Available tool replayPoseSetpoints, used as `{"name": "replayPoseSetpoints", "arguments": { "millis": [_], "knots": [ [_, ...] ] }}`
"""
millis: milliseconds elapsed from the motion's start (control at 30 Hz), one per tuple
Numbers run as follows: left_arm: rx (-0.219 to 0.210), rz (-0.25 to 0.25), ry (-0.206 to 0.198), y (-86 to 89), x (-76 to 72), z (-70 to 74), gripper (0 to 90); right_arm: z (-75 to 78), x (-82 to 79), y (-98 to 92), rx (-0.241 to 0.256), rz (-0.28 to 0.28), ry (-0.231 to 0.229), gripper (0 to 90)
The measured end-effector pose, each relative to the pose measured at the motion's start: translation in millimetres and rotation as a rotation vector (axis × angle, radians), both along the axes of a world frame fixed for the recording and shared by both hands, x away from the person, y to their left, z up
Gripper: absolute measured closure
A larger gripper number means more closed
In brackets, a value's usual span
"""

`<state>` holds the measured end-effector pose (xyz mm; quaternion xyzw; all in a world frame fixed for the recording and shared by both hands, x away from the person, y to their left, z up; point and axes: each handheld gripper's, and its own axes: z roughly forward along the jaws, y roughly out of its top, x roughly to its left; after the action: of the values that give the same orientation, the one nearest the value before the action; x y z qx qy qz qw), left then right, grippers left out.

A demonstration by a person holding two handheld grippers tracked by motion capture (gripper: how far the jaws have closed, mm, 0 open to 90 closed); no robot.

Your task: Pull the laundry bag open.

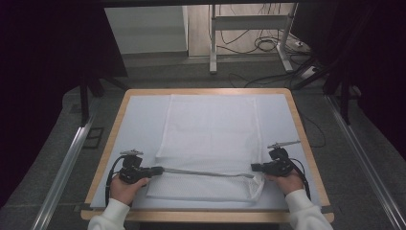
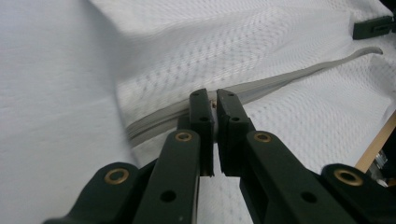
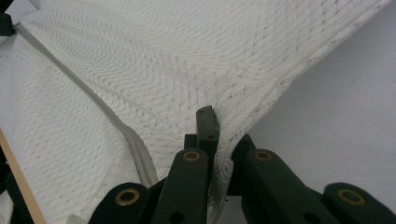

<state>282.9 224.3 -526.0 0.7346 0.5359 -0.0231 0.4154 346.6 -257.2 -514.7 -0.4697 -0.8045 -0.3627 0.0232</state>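
A white mesh laundry bag (image 1: 210,139) with a grey zipper (image 1: 206,173) along its near edge lies spread on the table. My left gripper (image 1: 155,170) is shut on the zipper end at the bag's near left corner; in the left gripper view its jaws pinch the grey zipper (image 2: 280,79) at the gripper (image 2: 214,100). My right gripper (image 1: 254,167) is shut on the near right corner, lifting it slightly. In the right gripper view the gripper (image 3: 219,126) clamps mesh fabric (image 3: 163,56), with the zipper (image 3: 93,102) running off to the left.
A pale mat (image 1: 139,124) covers the wooden table (image 1: 301,129). Metal rails (image 1: 67,158) run along both sides of the table. A desk frame (image 1: 249,28) and cables (image 1: 268,45) lie on the floor beyond the far edge.
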Motion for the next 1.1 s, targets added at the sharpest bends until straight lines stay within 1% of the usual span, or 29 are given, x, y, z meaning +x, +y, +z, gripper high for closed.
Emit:
{"name": "replayPoseSetpoints", "arguments": {
  "millis": [133,200,267,367,467,567,600,667,733,867,933,1000,1100],
  "knots": [
    [-0.003,0.006,0.004,4.8,-1.3,-1.2,86.5,-0.8,0.5,0.6,-0.002,0.000,0.000,87.7],
    [0.006,0.014,0.004,6.9,-1.6,-1.2,86.5,-1.0,0.9,0.7,-0.006,0.003,0.002,87.7],
    [0.027,0.025,0.002,9.8,-1.4,-2.2,86.5,-1.4,1.2,0.8,-0.004,-0.001,0.001,87.7],
    [0.025,0.033,0.005,14.7,-1.1,-3.8,86.5,-1.4,1.3,0.4,-0.001,0.002,-0.002,87.7],
    [0.030,0.033,0.006,17.5,-1.1,-4.5,86.5,-1.6,1.3,0.4,-0.001,0.001,0.000,87.7],
    [0.034,0.045,0.010,20.6,-0.7,-5.0,86.5,-1.7,1.3,0.3,-0.001,0.002,0.000,87.7],
    [0.036,0.060,0.013,26.4,-0.3,-6.4,86.5,-1.9,1.4,0.1,-0.001,0.004,0.001,87.7],
    [0.033,0.071,0.020,31.9,0.3,-7.8,86.5,-2.1,1.6,-0.3,-0.003,0.006,0.003,87.7],
    [0.029,0.075,0.022,35.1,0.5,-9.5,86.5,-2.5,1.6,-0.1,0.008,0.010,0.006,87.7],
    [0.065,0.066,0.011,31.6,-0.1,-8.2,86.5,-3.3,1.4,2.4,-0.001,0.016,0.006,87.7],
    [0.072,0.060,0.004,29.5,-1.1,-7.1,86.5,-3.2,1.5,1.8,-0.006,0.014,0.003,87.7],
    [0.074,0.054,0.002,27.9,-1.6,-6.6,86.5,-2.9,1.8,0.9,-0.010,0.012,0.001,87.7],
    [0.063,0.055,0.006,28.1,-1.5,-7.4,86.5,-3.1,1.6,0.3,-0.008,0.007,0.003,87.7]
  ]
}}
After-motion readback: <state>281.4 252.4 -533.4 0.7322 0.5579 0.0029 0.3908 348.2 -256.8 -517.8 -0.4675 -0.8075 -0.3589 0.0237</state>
